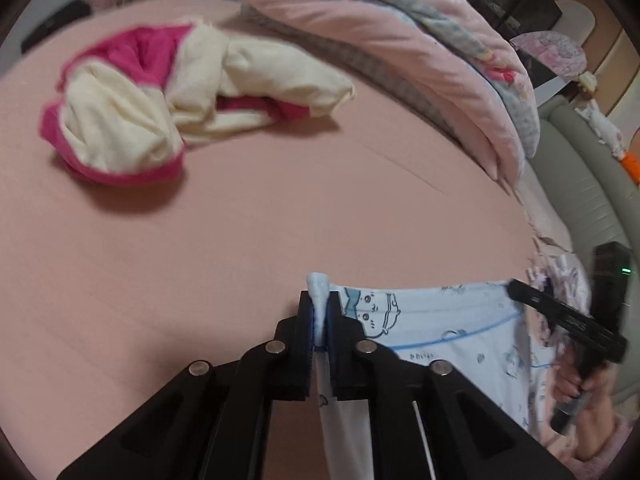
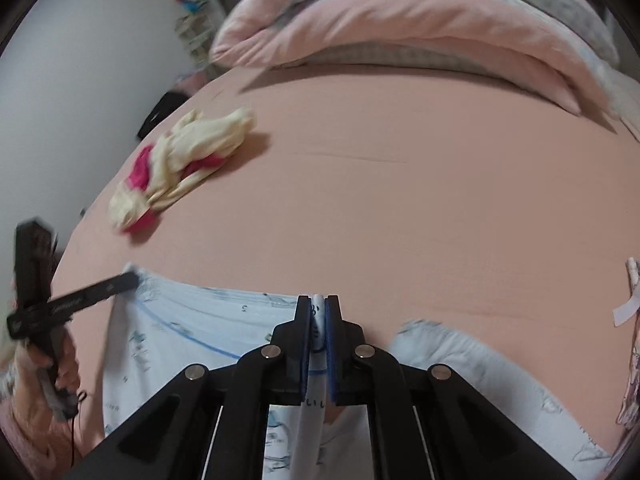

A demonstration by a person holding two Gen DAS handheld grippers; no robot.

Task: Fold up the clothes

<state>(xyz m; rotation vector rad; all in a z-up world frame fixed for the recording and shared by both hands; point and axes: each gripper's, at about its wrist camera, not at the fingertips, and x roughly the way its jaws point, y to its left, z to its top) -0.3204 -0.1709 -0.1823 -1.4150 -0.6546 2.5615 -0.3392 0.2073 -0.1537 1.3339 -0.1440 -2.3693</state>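
While both tongs are clamping the same garment, the left tongs are pinching a bunched corner of the pale blue printed garment between closed blue pads, and the right tongs are nipping its opposite edge likewise. The garment is stretching between them above the pink bed sheet. Farther off, a crumpled cream-and-magenta garment is lying on the sheet, well apart. A rolled pink quilt is resting along the far edge of the bed.
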